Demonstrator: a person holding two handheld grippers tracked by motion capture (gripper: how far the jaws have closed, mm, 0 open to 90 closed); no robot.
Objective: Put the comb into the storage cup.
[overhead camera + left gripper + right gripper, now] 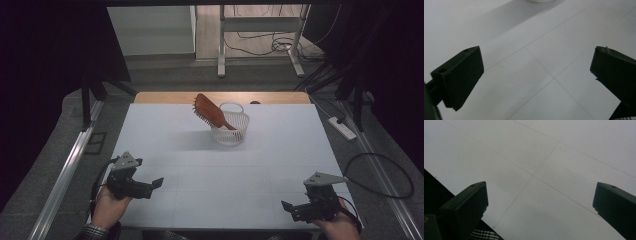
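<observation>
Both grippers, left [150, 184] and right [292, 208], lay empty, jaws apart, well short of the basket [230, 131]; its stiff, light-looking hairbrush [209, 112] offered a protruding head.

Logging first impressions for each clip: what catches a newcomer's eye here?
A reddish-brown hairbrush stands handle-down in a small white basket at the far middle of the white table. Near the front edge, the left tool and right tool rest open, gripping nothing.
</observation>
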